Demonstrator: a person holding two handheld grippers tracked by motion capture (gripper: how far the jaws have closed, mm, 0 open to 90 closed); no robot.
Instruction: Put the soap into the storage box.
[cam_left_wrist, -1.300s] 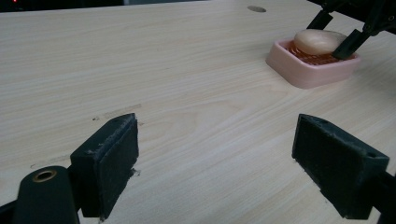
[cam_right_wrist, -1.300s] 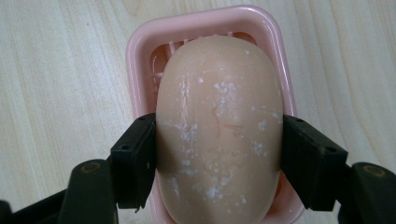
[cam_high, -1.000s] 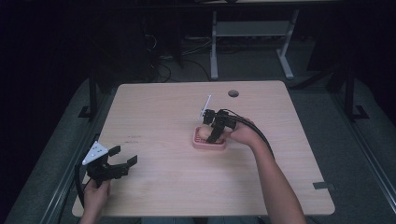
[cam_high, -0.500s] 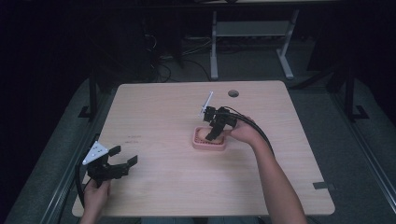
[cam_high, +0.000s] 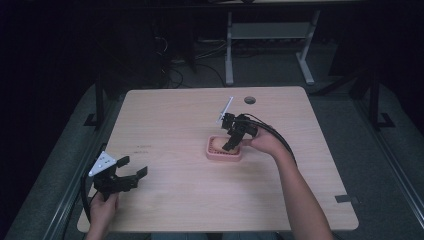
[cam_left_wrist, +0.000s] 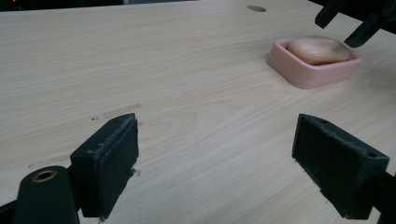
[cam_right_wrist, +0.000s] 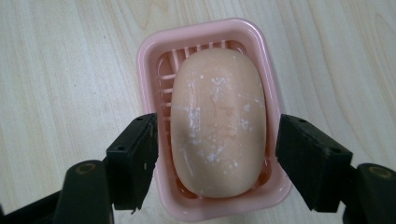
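**Soap resting in its dish**

Pale wooden table (cam_high: 170, 125) carries a pink plastic soap dish (cam_right_wrist: 149, 56) holding an oval peach soap bar (cam_right_wrist: 218, 121). My right claw (cam_right_wrist: 215, 158), just opening, straddles it without pinching; lifting askew could drag the dish. Left claw (cam_left_wrist: 215, 163) idles spread.

- Soap bar (cam_right_wrist: 218, 122): a peach-coloured oval flecked with white marks, lying flat and lengthwise in the dish, its top rising above the rim.
- Soap dish (cam_right_wrist: 149, 46): pink, rectangular with rounded corners and a slotted floor, standing near the middle of the bench (cam_high: 170, 125).
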